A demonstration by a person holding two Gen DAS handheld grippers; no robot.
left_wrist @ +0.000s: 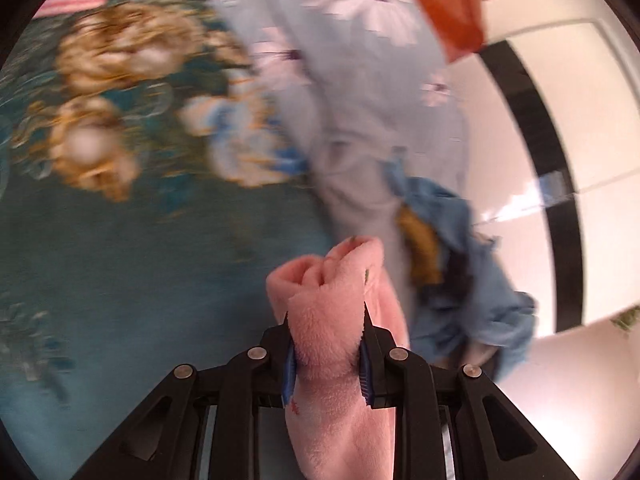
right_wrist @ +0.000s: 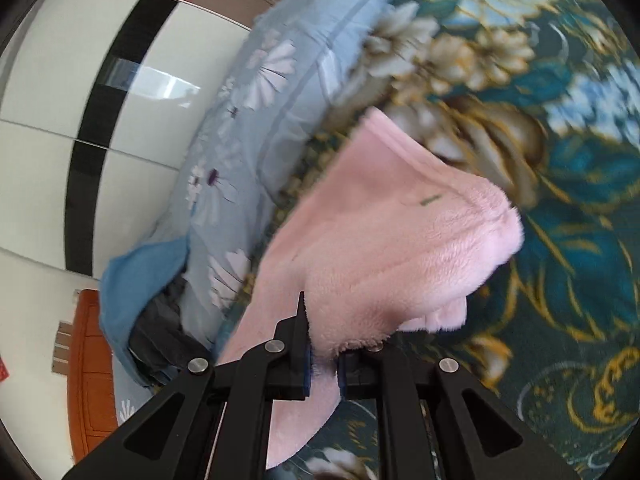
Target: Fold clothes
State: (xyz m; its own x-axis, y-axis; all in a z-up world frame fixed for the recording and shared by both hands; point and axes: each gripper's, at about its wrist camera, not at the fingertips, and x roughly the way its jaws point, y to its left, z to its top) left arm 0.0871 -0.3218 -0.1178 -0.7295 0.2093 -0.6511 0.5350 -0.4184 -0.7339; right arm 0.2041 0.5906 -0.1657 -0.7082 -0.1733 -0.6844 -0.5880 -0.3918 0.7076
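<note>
Here the pink fleece garment (left_wrist: 332, 304) (right_wrist: 384, 232) sits pinched between both grippers' jaws.

No text, label, brand, number or sign can be read in either view. The fluffy pink fleece garment (right_wrist: 400, 240) carries a small dark green mark on its pile, which may be a stray thread or a stitch rather than a letter; blur leaves it unclear. In the left wrist view, the same garment (left_wrist: 332, 360) shows a tiny red speck low down, too small to read. The pale blue daisy-print fabric (left_wrist: 360, 80) bears only flowers.
</note>
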